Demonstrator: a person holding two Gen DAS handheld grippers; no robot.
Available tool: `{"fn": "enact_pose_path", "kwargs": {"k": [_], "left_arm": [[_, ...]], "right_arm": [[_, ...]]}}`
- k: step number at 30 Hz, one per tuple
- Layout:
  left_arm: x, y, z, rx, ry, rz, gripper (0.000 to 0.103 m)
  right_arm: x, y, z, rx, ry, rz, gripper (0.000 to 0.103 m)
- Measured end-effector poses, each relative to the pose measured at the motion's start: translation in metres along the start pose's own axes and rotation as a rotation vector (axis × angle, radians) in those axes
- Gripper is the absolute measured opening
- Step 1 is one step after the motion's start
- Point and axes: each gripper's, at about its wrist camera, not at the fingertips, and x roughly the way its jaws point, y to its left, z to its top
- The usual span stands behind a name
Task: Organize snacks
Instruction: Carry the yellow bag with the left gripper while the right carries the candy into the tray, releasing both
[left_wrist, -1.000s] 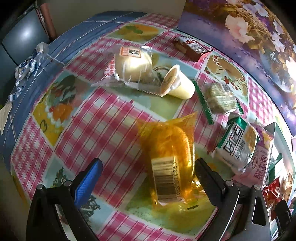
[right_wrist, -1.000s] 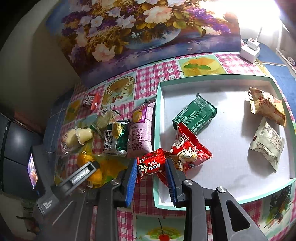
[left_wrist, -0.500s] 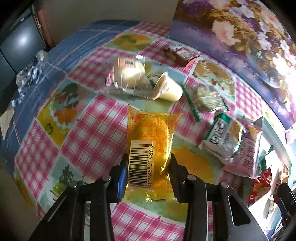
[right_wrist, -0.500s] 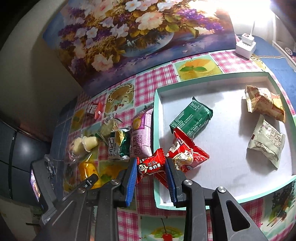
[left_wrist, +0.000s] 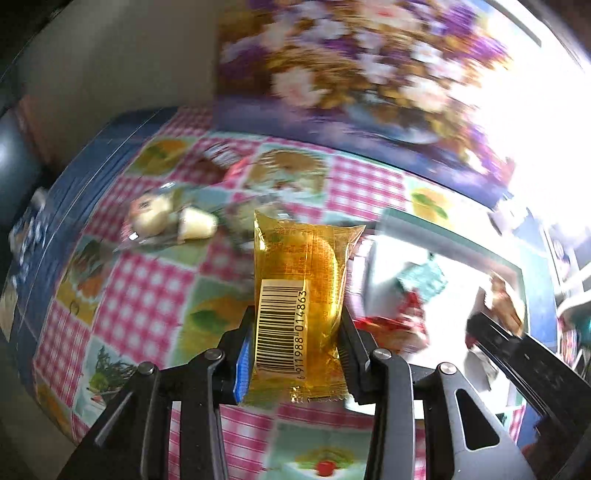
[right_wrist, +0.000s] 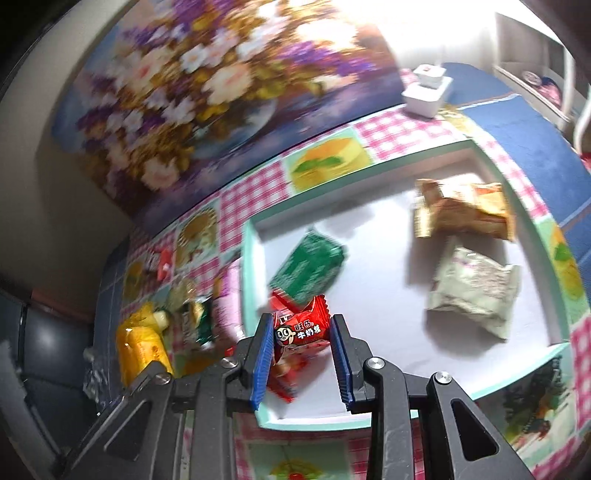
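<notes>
1. Four snacks lie in the tray: a green pack, orange bag, pale bag and a red one
2. Right gripper clamps a red candy over the tray's near corner
3. Left gripper pinches the yellow pack, lifted off the cloth
4. Left to do: several snacks on the cloth, among them a jelly cup

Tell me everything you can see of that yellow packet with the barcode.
The yellow packet is a see-through, glossy plastic wrapper with crimped ends and a white barcode label, holding a rounded yellow snack. It stands lengthwise, lifted clear of the tablecloth, clamped at its lower sides by the left gripper. Only the fingers touch it.
</notes>
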Motion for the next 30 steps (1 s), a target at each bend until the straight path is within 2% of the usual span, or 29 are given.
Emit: {"fn": "enact_pose_path", "kwargs": {"k": [9, 13, 19, 27, 28, 30], "left_arm": [[-0.002, -0.088, -0.017, 0.176, 0.028, -0.033, 0.042], [0.005, -0.114, -0.025, 0.207, 0.051, -0.040, 0.042], [0.023, -0.137, -0.039, 0.233, 0.091, -0.036, 0.042], [0.047, -0.135, -0.045, 0.235, 0.130, -0.021, 0.043], [0.047, -0.137, -0.045, 0.239, 0.132, -0.024, 0.044], [0.046, -0.140, -0.046, 0.252, 0.126, -0.027, 0.058]], "right_arm": [[-0.025, -0.054, 0.013, 0.104, -0.065, -0.086, 0.033], [-0.027, -0.074, 0.014, 0.157, -0.065, -0.093, 0.034], [-0.020, -0.092, 0.012, 0.194, -0.031, -0.095, 0.034], [-0.006, -0.095, 0.010, 0.200, 0.013, -0.111, 0.035], [-0.005, -0.095, 0.009, 0.199, 0.018, -0.113, 0.036], [-0.003, -0.094, 0.009, 0.195, 0.022, -0.123, 0.036]]}}
